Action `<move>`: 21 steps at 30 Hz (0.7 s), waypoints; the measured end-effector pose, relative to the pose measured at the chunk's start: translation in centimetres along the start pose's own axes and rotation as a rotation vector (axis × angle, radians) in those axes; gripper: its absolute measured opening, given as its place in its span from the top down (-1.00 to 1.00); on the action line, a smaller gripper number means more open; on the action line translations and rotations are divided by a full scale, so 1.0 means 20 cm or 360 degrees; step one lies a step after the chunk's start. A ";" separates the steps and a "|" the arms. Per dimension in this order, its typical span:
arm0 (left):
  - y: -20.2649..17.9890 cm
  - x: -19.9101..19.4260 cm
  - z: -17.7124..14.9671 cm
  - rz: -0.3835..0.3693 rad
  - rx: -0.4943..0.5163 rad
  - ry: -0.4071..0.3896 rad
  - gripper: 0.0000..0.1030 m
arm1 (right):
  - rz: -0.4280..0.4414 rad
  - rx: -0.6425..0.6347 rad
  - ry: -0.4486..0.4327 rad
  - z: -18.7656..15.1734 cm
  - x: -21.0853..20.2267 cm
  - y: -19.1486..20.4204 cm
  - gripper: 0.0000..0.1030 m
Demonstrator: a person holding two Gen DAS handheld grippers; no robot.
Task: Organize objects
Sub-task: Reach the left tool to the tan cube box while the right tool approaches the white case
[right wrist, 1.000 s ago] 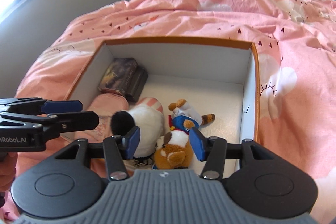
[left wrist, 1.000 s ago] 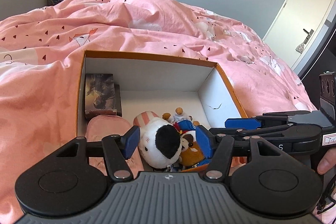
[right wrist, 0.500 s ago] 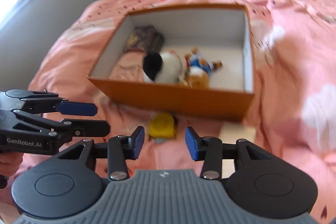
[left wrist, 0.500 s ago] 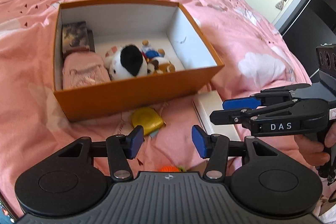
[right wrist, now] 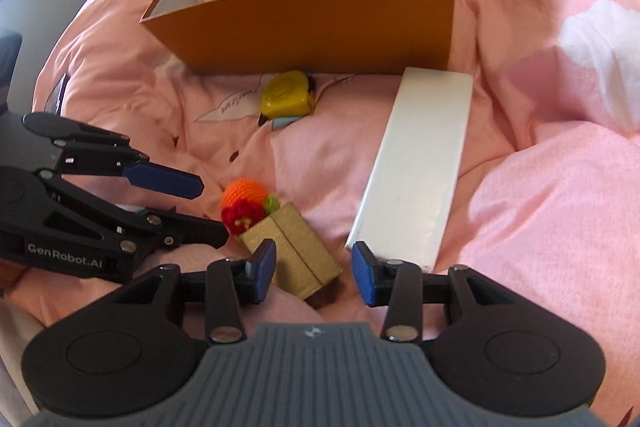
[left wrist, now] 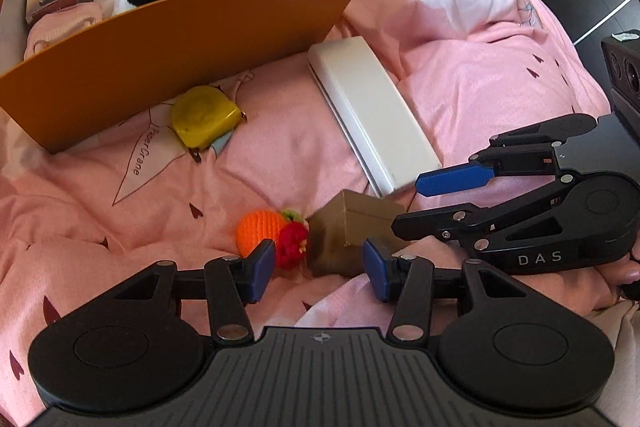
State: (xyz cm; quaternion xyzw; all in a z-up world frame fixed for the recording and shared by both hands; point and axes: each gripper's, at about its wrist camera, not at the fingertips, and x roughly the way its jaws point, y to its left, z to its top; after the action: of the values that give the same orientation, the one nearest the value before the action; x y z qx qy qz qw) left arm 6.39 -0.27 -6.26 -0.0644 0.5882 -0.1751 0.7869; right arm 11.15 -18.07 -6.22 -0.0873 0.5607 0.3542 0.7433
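Gold box [right wrist: 294, 253] lies on the bed beside my right gripper [right wrist: 314, 277], jaws apart and empty like the left gripper's [left wrist: 318, 269], ready to straddle it.

Pink bed [left wrist: 460, 75], orange box [left wrist: 180, 43], gold box [right wrist: 296, 251]

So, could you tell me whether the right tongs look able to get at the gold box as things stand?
Probably yes: the right tongs stand open just above the gold box, nothing covering it; the crochet toy touches its far corner.
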 end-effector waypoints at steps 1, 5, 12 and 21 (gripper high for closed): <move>0.00 0.00 0.00 0.0003 0.0008 0.0023 -0.10 | 0.0013 -0.0024 0.0009 0.00 0.01 0.01 0.12; -0.02 0.02 -0.02 0.0029 0.0046 0.0090 -0.10 | 0.0028 -0.0149 0.0084 0.00 0.05 0.03 0.01; -0.05 0.06 -0.02 0.0057 0.0112 0.0133 -0.12 | 0.0015 -0.0171 0.0194 -0.03 0.10 0.03 0.02; -0.03 0.06 -0.02 0.0074 0.0116 0.0097 -0.16 | 0.0081 -0.0119 0.0174 -0.04 0.15 0.05 0.37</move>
State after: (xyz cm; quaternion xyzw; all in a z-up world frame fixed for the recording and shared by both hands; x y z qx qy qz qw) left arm 6.25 -1.29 -7.27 -0.0168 0.6065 -0.1799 0.7743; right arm 10.32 -16.50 -8.97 -0.1201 0.5889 0.3885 0.6985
